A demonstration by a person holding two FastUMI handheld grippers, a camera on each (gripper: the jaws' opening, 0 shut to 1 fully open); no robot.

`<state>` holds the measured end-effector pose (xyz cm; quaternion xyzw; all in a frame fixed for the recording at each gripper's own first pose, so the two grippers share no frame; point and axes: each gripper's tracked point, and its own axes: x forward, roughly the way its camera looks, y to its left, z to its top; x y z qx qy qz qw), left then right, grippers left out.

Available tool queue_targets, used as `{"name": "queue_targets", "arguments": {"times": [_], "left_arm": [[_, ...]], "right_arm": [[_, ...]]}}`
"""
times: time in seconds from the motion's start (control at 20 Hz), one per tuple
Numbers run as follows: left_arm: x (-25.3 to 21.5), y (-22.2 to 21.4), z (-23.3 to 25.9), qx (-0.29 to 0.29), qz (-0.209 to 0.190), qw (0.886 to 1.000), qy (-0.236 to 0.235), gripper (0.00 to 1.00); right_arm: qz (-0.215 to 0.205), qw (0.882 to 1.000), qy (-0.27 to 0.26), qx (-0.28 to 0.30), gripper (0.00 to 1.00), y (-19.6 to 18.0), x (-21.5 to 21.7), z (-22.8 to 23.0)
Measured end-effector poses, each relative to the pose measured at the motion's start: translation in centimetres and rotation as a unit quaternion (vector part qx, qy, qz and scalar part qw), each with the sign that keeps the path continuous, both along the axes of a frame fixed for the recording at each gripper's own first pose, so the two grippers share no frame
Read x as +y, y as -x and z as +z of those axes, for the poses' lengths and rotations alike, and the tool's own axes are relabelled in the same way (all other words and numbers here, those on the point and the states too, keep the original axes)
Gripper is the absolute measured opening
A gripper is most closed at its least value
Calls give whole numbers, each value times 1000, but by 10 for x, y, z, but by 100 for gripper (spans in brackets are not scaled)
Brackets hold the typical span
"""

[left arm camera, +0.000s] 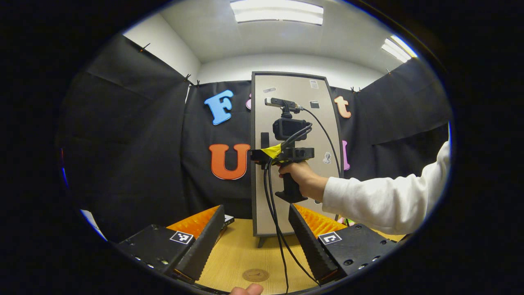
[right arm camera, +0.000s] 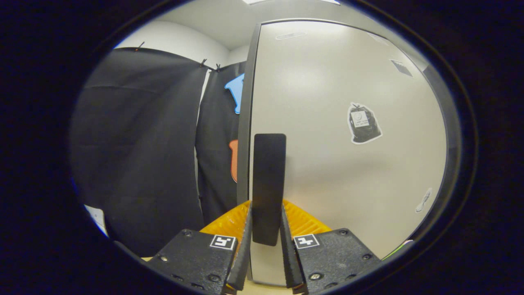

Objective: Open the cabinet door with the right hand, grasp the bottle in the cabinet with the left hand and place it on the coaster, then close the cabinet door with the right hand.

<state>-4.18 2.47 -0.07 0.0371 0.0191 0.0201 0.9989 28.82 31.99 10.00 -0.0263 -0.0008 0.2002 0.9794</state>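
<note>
Cabinet door (right arm camera: 348, 155) is shut, standing upright at the far end of the wooden table (left arm camera: 237, 254), and the right gripper (right arm camera: 265, 229) has its two fingers closed in on the dark upright handle (right arm camera: 268, 184) near the door's left edge, pressing it from both sides. In the left gripper view a hand (left arm camera: 301, 174) in a white sleeve holds that gripper up against the door. The left gripper (left arm camera: 256, 246) waits well back, fingers spread wide with nothing between them, above the round coaster (left arm camera: 255, 275) on the near table. The bottle is presumably behind the door, unseen. The risk now: a pull off the hinge's arc could slip the fingers off the slim handle, or drag the light cabinet forward. The hanging cable (left arm camera: 273, 213) could snag too.
</note>
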Motion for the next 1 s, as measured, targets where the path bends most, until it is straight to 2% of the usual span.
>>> {"name": "queue_targets", "arguments": {"times": [0.2,0.4,1.0], "left_arm": [[-1,0,-1,2,1,1000,2,95],[-2,0,2,-3,-1,1000,-1,95],[11,-5,-3,-9,-11,1000,10,95]], "right_arm": [[12,1000,-5,11,31,-1,-1,-1],[1,1000,4,11,23,-2,-2,-1],[17,999,1,30,21,20,-9,-2]]}}
